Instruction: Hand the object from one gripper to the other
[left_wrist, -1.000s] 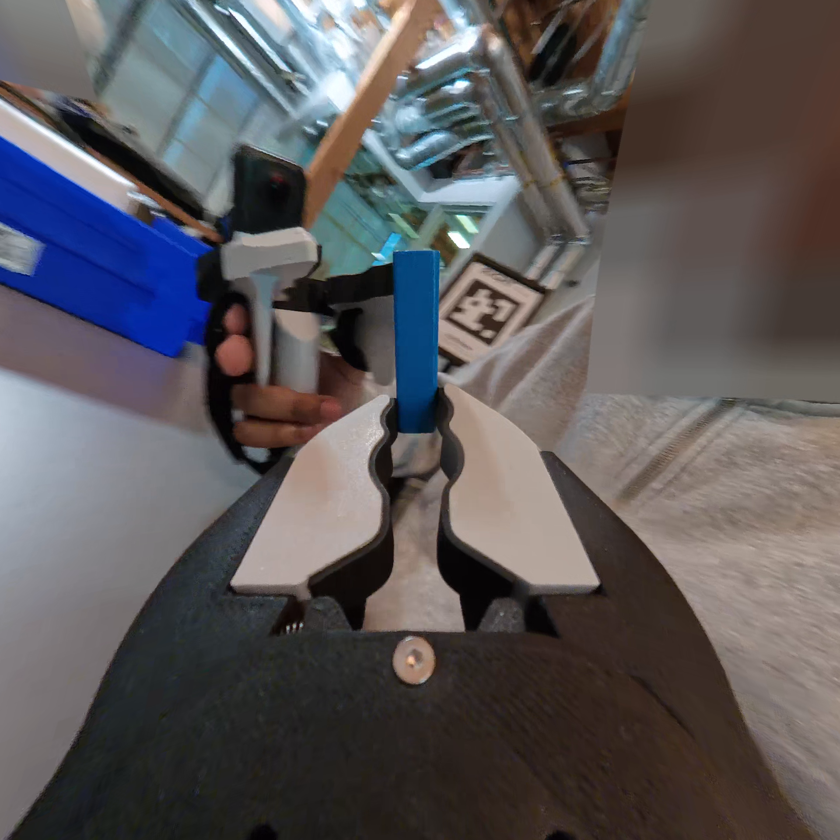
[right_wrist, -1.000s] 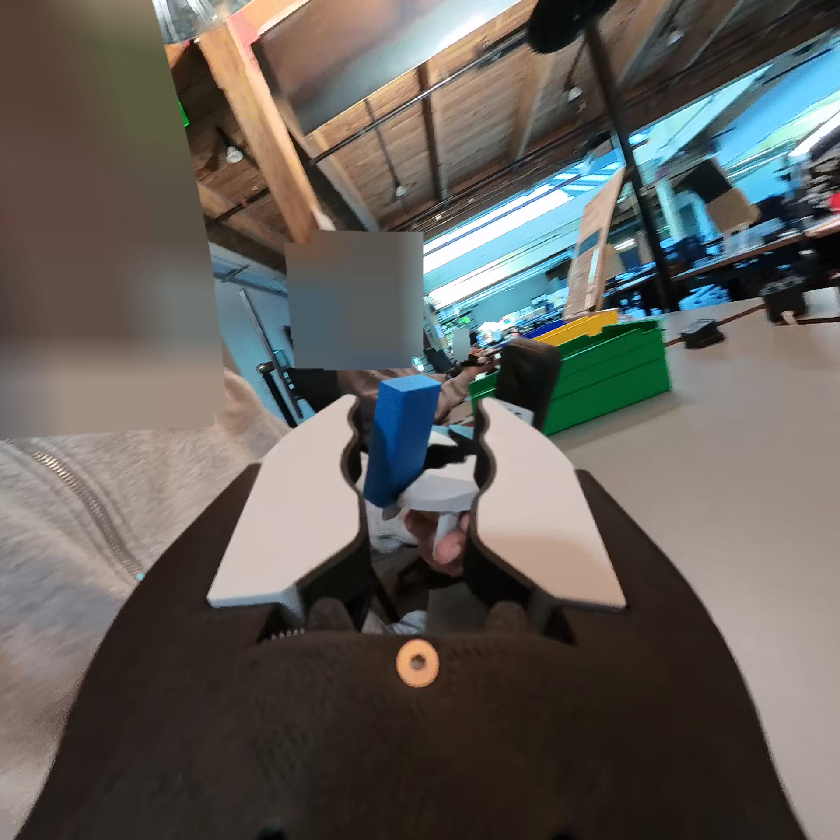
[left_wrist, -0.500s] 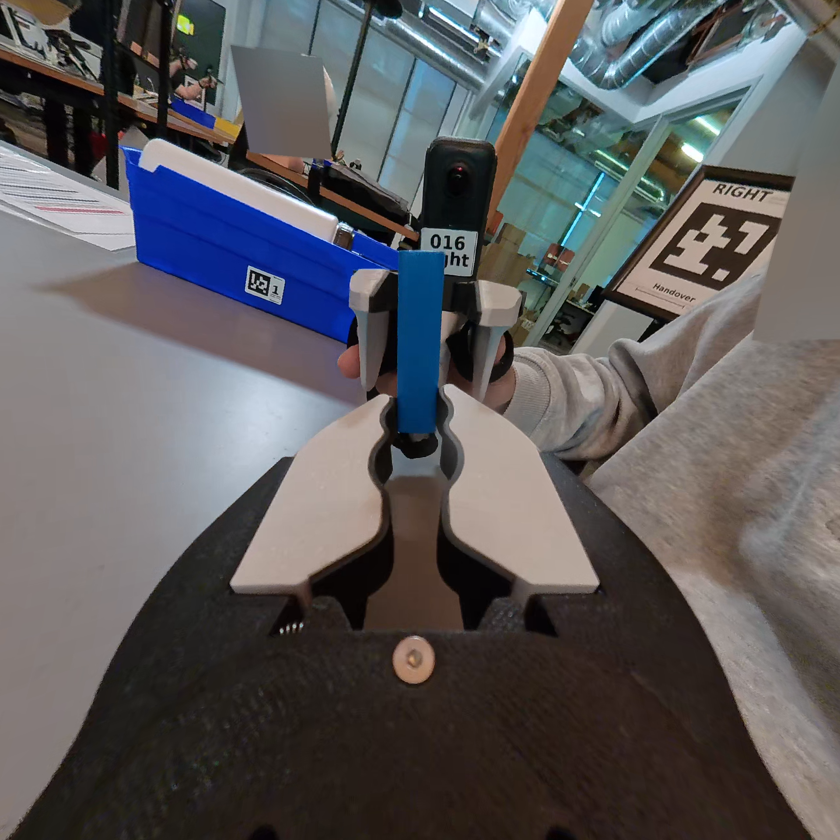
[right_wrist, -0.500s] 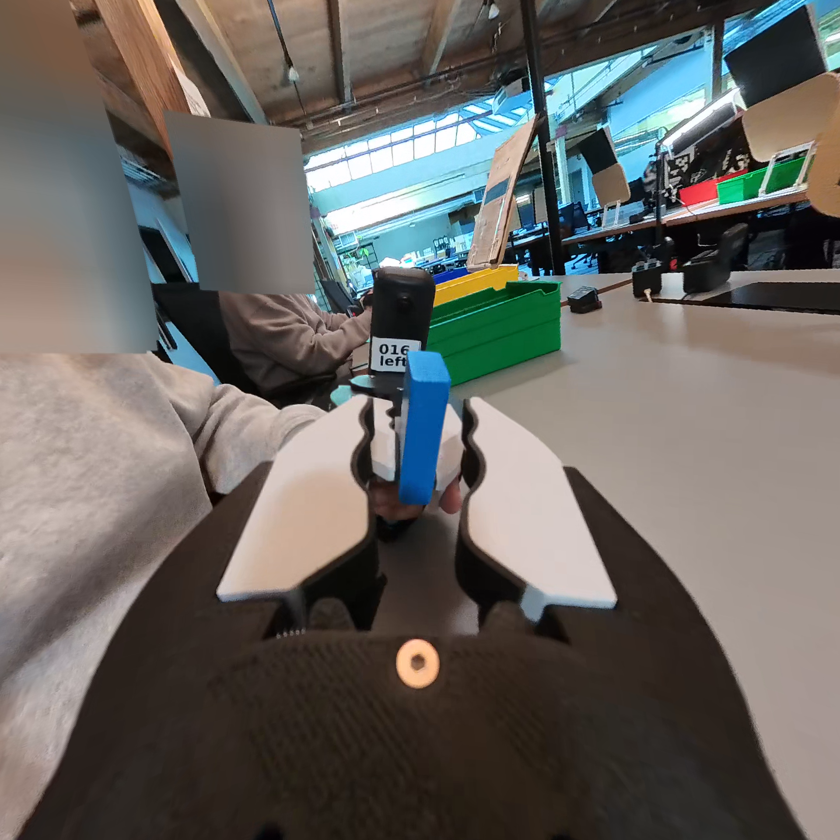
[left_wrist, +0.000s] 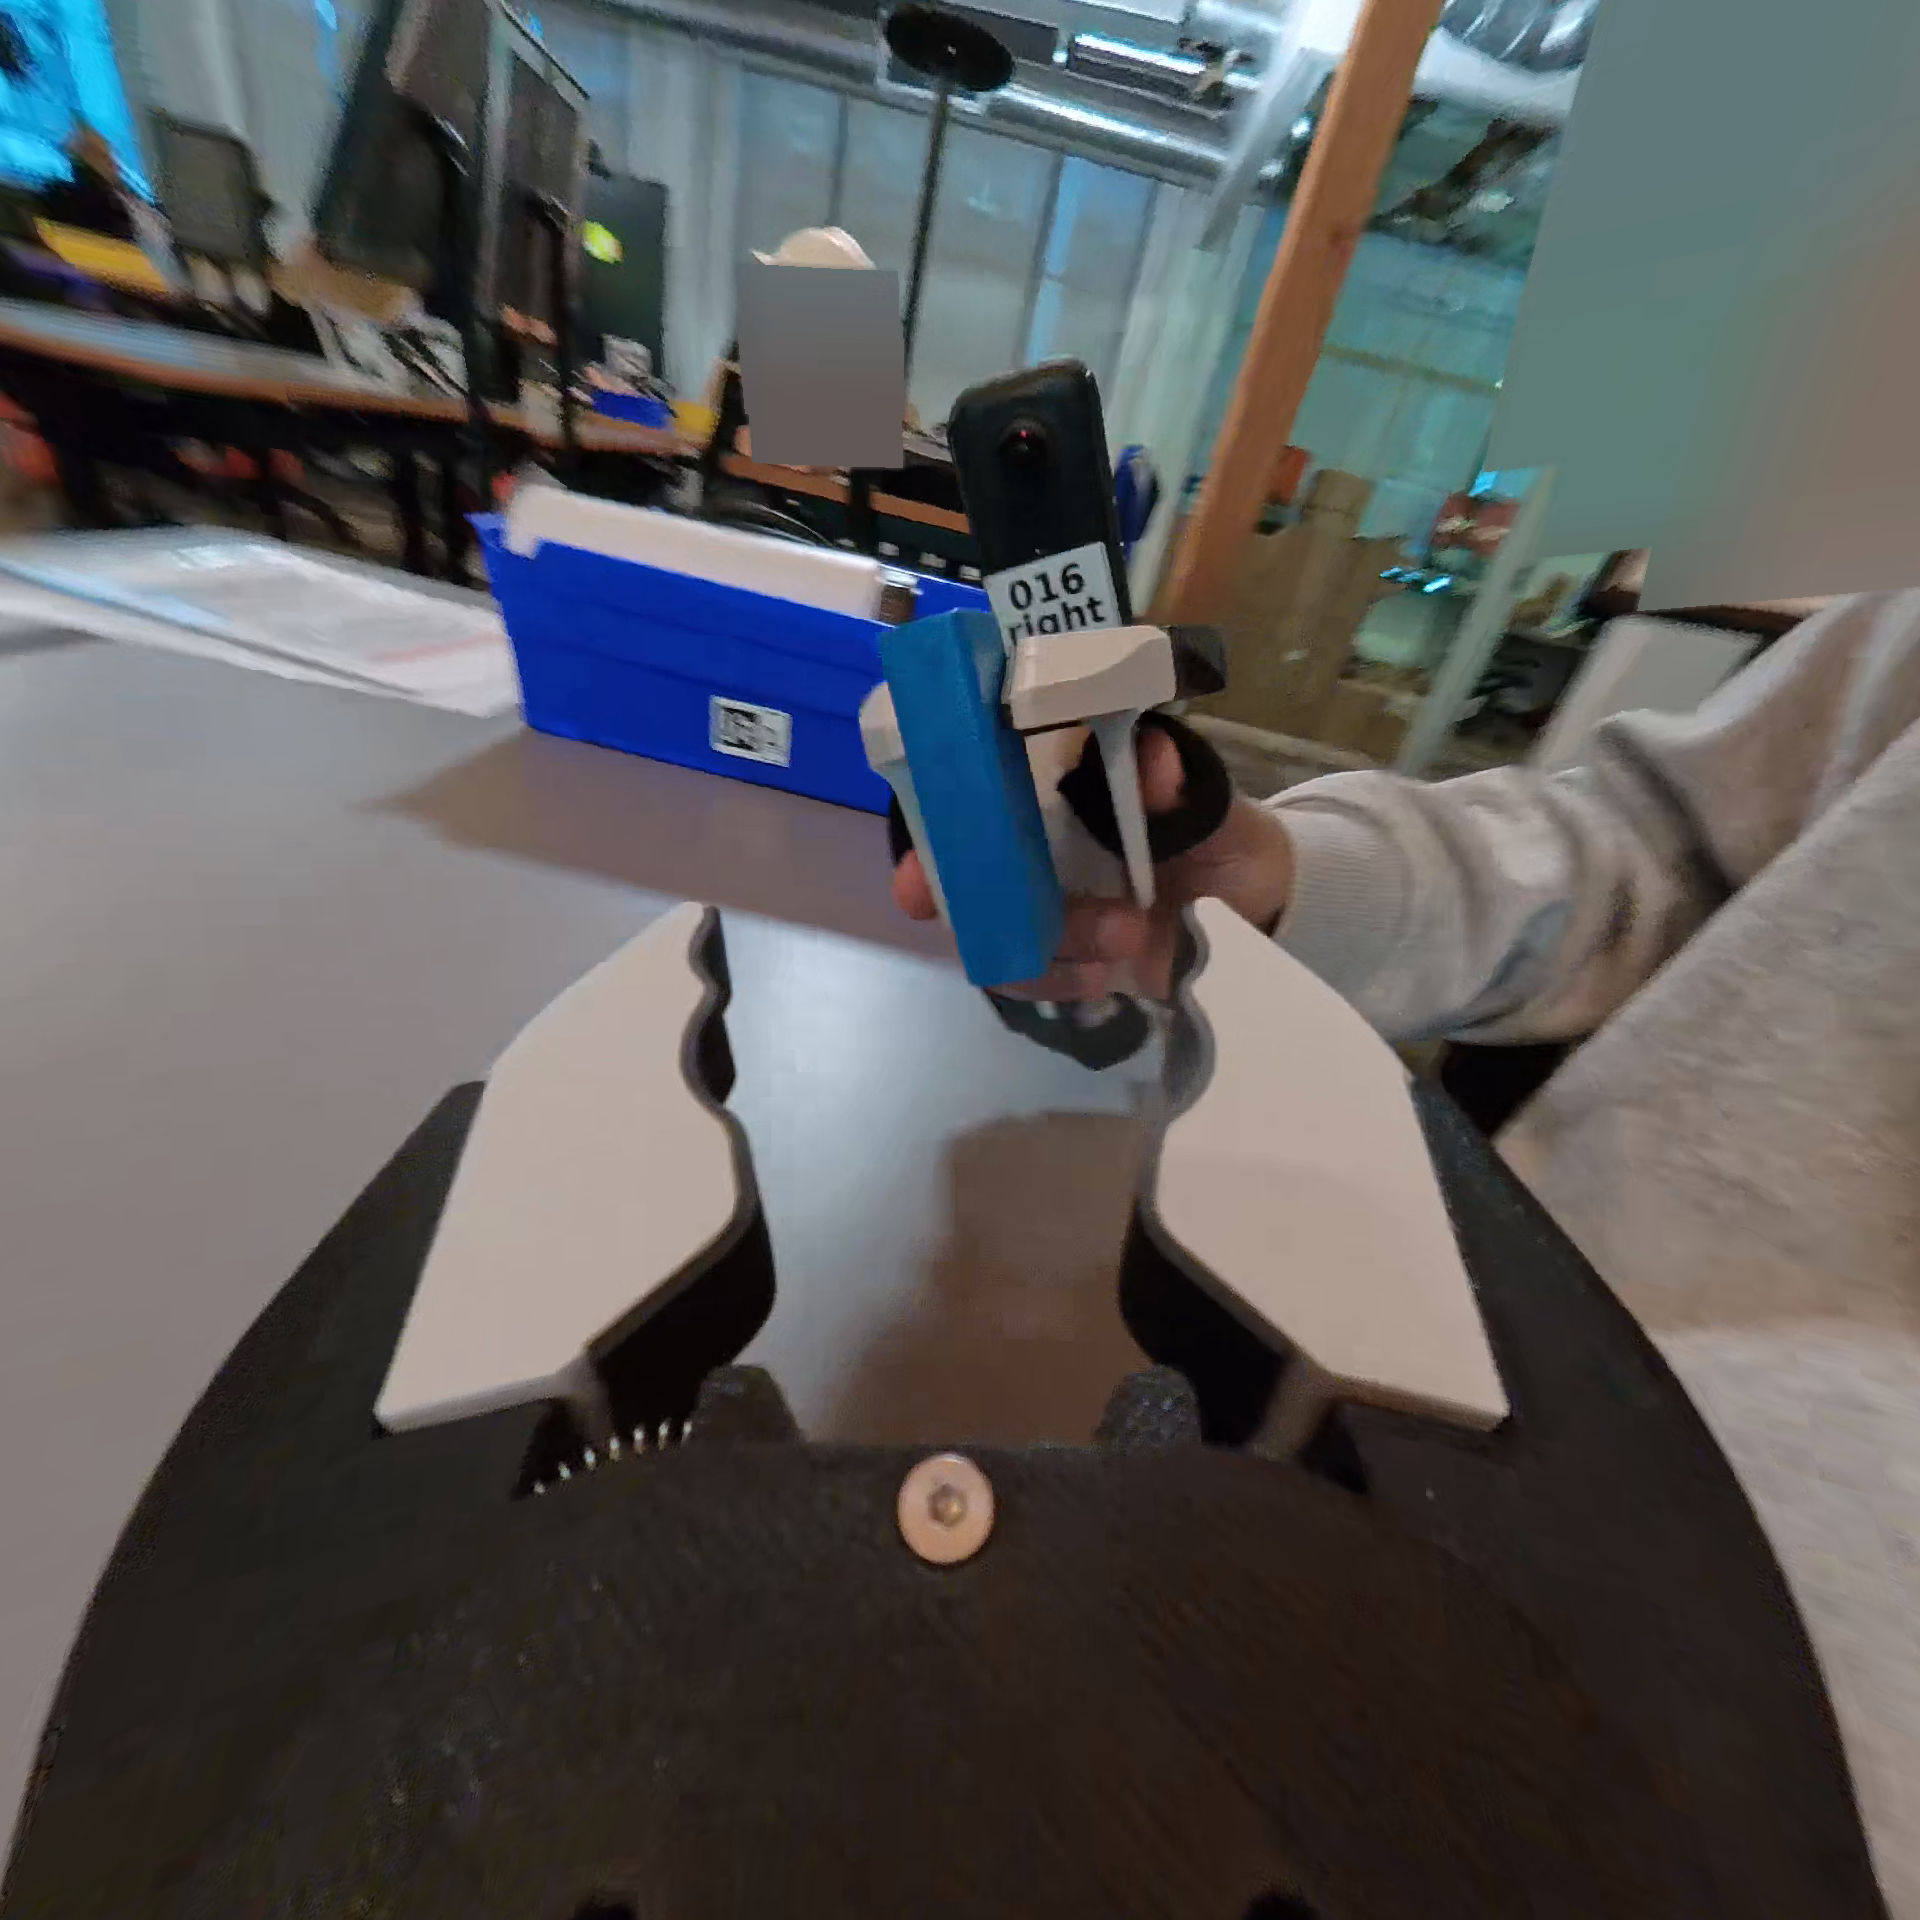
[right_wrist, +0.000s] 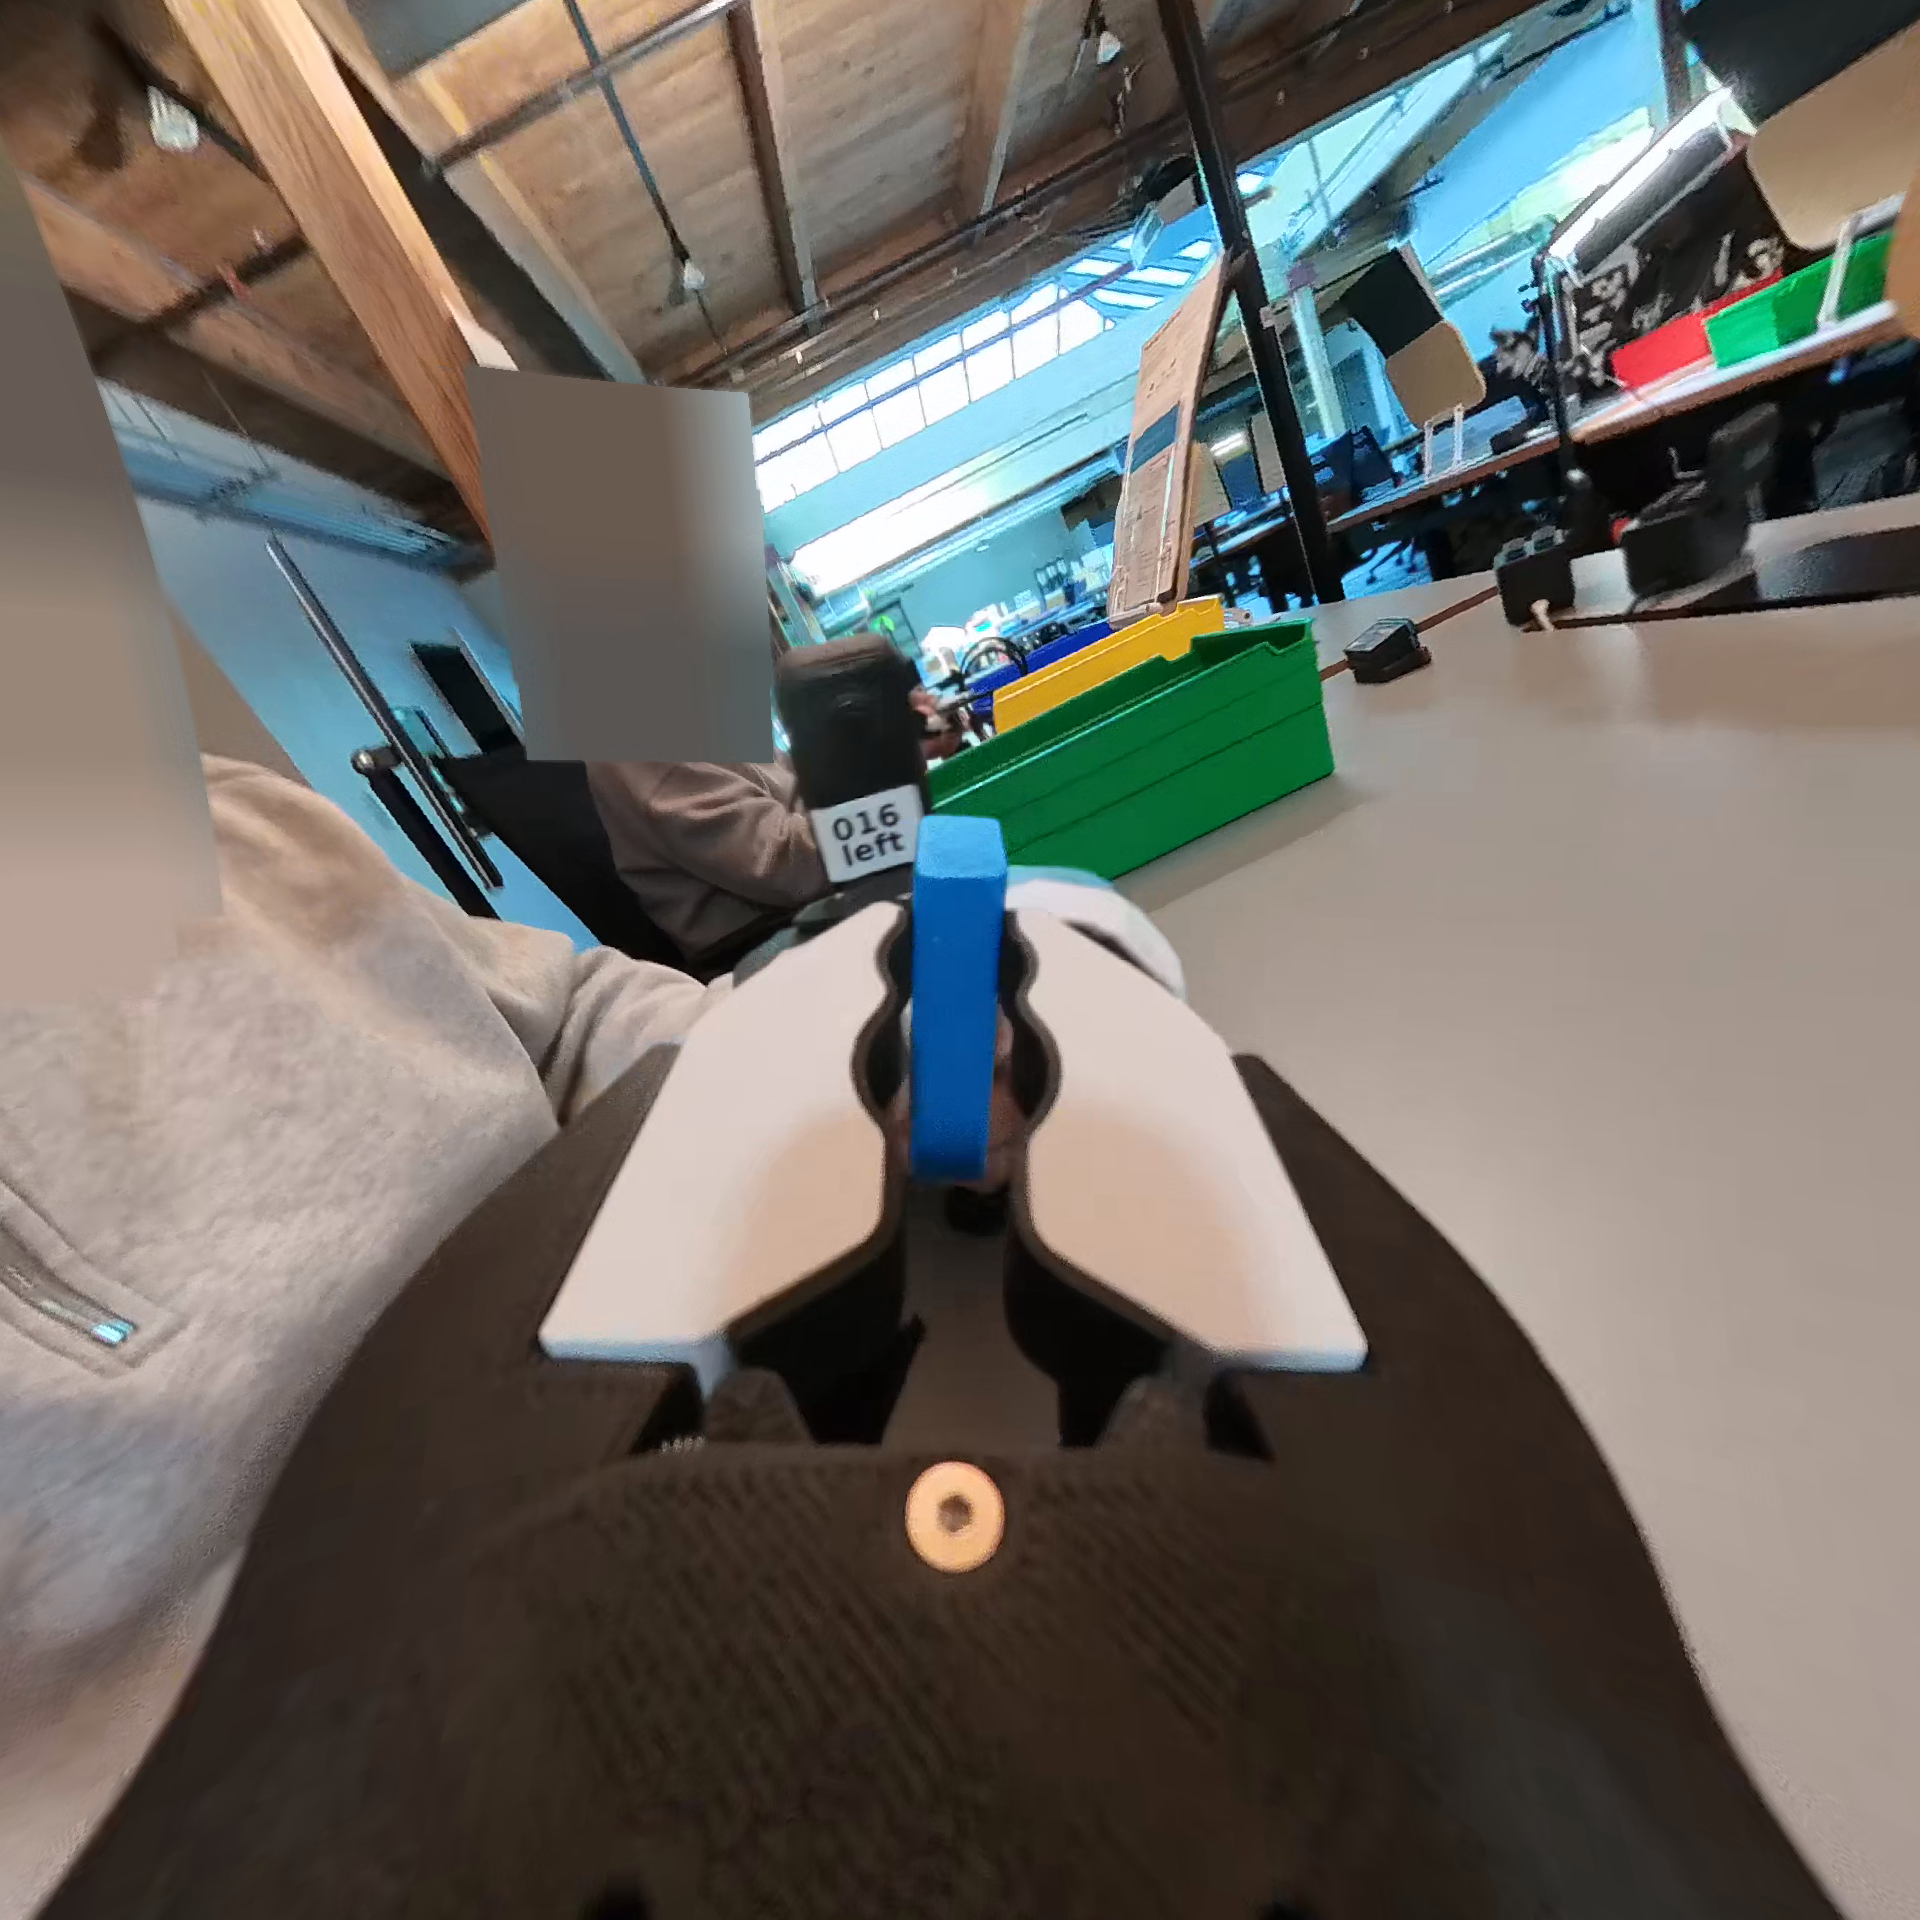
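A blue rectangular block (right_wrist: 956, 997) stands upright between the white fingers of my right gripper (right_wrist: 958, 930), which is shut on it. In the left wrist view the same block (left_wrist: 977, 800) sits tilted in the right gripper (left_wrist: 1013, 790), held in a hand above the table. My left gripper (left_wrist: 945, 935) is open and empty, its jaws spread wide just below and in front of the block, not touching it. In the right wrist view only the black camera (right_wrist: 852, 727) of the left gripper shows, behind the block.
A blue bin (left_wrist: 675, 644) stands on the grey table (left_wrist: 260, 935) behind the right gripper. A green bin (right_wrist: 1143, 748) and a yellow bin (right_wrist: 1101, 665) stand farther back. A grey sleeve (left_wrist: 1507, 883) fills the right side. Another person sits behind (right_wrist: 707, 831). The tips of both grippers are at nearly the same place.
My left gripper has opened, let go of the blue block and drawn back. My right gripper has shut on the block and now holds it alone.
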